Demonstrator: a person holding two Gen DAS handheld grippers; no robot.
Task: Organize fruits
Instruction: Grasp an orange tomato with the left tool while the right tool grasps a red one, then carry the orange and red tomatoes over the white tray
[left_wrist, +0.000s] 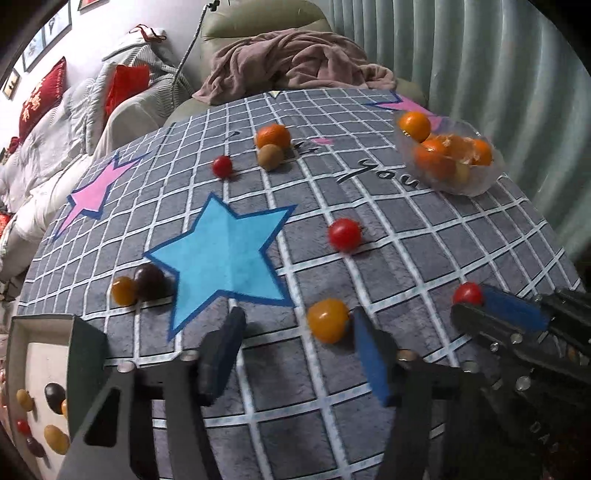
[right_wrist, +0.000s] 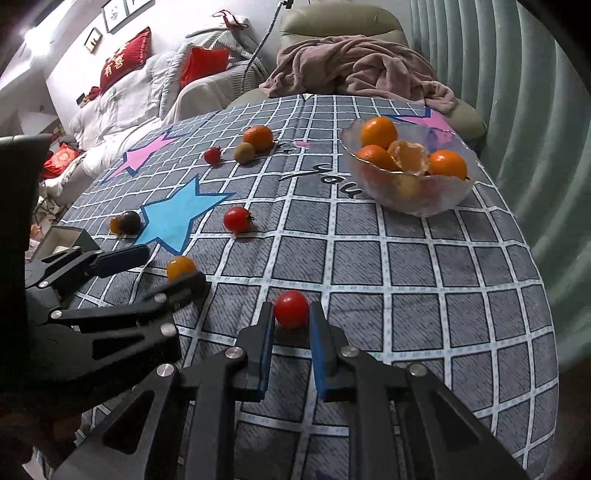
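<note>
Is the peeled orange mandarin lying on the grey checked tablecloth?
No, the peeled orange mandarin sits inside the clear glass bowl.

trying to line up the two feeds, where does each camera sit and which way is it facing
Left wrist view: sits on the left gripper, low over the grid tablecloth, facing the sofa; its blue-padded fingers stand apart, a yellow cherry tomato by the right one; the right gripper enters at the right edge.
Right wrist view: sits on the right gripper, facing the same way; a red cherry tomato sits between its fingers, contact unclear; the left gripper enters from the left.
Shared: glass bowl of oranges, blue star, both tomatoes.
</note>
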